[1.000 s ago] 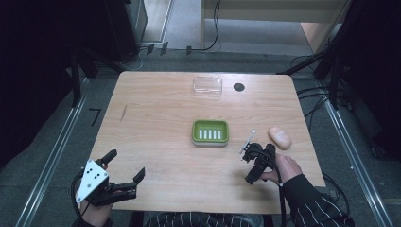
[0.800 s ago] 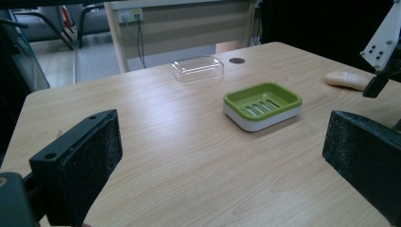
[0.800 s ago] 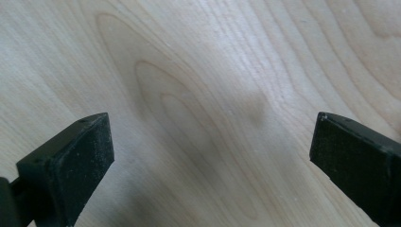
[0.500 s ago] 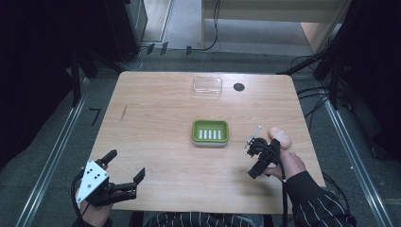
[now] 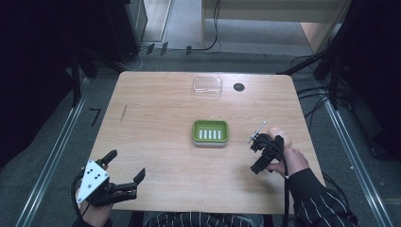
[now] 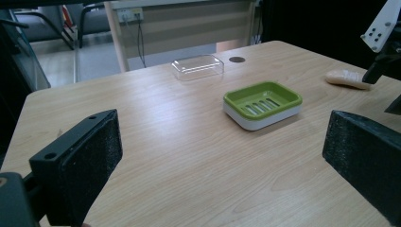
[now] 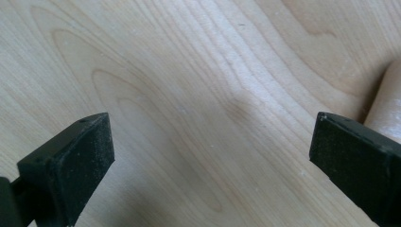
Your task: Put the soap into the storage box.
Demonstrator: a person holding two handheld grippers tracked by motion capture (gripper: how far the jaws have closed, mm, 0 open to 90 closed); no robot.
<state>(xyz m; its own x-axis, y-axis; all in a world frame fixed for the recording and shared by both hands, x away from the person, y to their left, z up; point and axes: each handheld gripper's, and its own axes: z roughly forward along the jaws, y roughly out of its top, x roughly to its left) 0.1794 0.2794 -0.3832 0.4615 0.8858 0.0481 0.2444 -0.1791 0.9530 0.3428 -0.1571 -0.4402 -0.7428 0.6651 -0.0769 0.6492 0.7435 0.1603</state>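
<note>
Now right gripper (image 5: 267, 144), jaws wide, hovers beside soap (image 7: 385, 106)

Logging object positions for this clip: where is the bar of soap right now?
In the high view the bar of soap lies on the table's right side, right of the green soap dish, with the open right tool right beside it.

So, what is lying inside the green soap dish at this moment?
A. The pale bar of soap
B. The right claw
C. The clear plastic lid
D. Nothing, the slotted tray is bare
D: the green soap dish shows only its bare slotted tray, while the bar of soap lies on the table beside the right claw and the clear lid sits near the far edge.
</note>
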